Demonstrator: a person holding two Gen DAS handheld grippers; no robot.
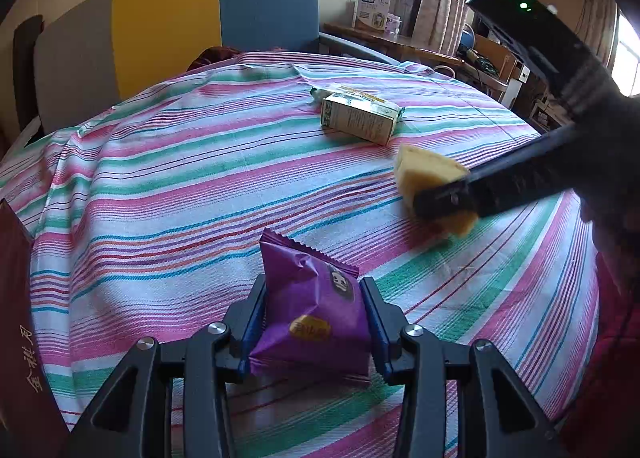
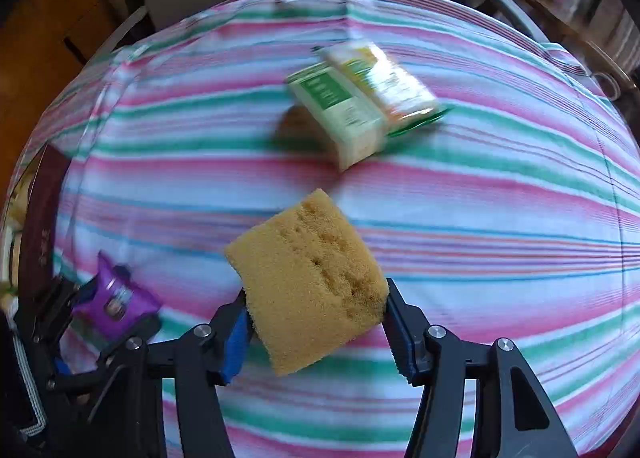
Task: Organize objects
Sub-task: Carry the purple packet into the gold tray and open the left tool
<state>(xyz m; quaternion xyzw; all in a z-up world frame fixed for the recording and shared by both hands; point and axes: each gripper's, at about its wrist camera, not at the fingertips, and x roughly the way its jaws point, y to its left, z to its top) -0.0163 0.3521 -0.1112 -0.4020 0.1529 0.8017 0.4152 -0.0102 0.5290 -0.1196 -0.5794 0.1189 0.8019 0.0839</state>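
Observation:
My left gripper (image 1: 314, 298) is shut on a purple snack packet (image 1: 312, 310), held just above the striped tablecloth (image 1: 160, 194). It also shows in the right wrist view (image 2: 116, 298) at the lower left. My right gripper (image 2: 316, 310) is shut on a yellow sponge (image 2: 308, 278) and holds it above the cloth. In the left wrist view the sponge (image 1: 430, 174) and right gripper sit at the right. A green-and-white carton (image 1: 360, 118) lies on the far middle of the table, with a clear-wrapped pack beside it (image 2: 380, 78).
A dark red box (image 1: 20, 318) stands at the table's left edge. A grey, yellow and blue chair back (image 1: 180, 18) stands behind the table. A wooden desk with boxes (image 1: 380, 18) is at the back right.

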